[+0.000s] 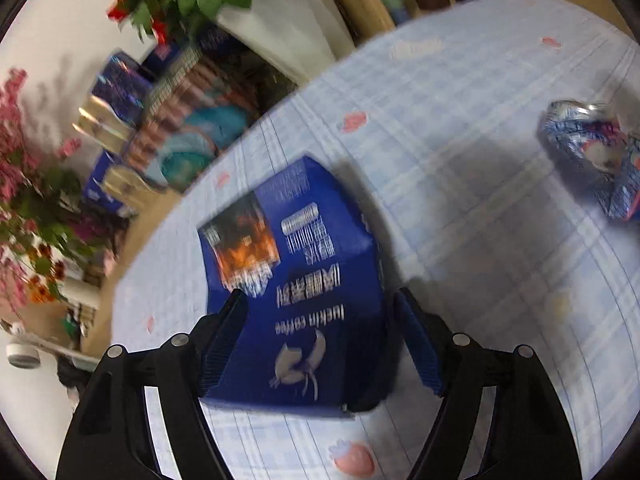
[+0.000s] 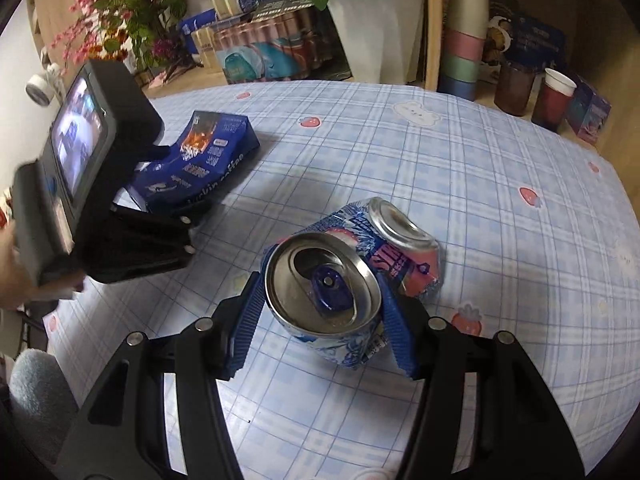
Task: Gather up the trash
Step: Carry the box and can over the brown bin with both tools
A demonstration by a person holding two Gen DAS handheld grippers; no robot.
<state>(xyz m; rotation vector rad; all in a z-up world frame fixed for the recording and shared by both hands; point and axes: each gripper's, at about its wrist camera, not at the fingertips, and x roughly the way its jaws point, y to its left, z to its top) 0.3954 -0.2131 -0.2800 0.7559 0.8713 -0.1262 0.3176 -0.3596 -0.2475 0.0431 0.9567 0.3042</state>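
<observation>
A blue luckin coffee box (image 1: 296,292) lies on the checked tablecloth (image 1: 460,184). My left gripper (image 1: 320,300) is open with its fingers on both sides of the box; the left pad touches it, the right pad stands just apart. The box also shows in the right wrist view (image 2: 208,156), with the left gripper's body (image 2: 100,176) over it. A crushed blue and pink can (image 2: 348,276) lies on the cloth (image 2: 500,152). My right gripper (image 2: 320,292) is shut on the can, pads against both sides. The can shows at the right of the left wrist view (image 1: 592,152).
Beyond the table's far edge stand a white plant pot (image 2: 380,36), a pack of cans (image 2: 276,48), stacked paper cups (image 2: 464,28), a red cup (image 2: 556,96) and small boxes (image 2: 592,116). Flowers (image 2: 120,12) stand at the left.
</observation>
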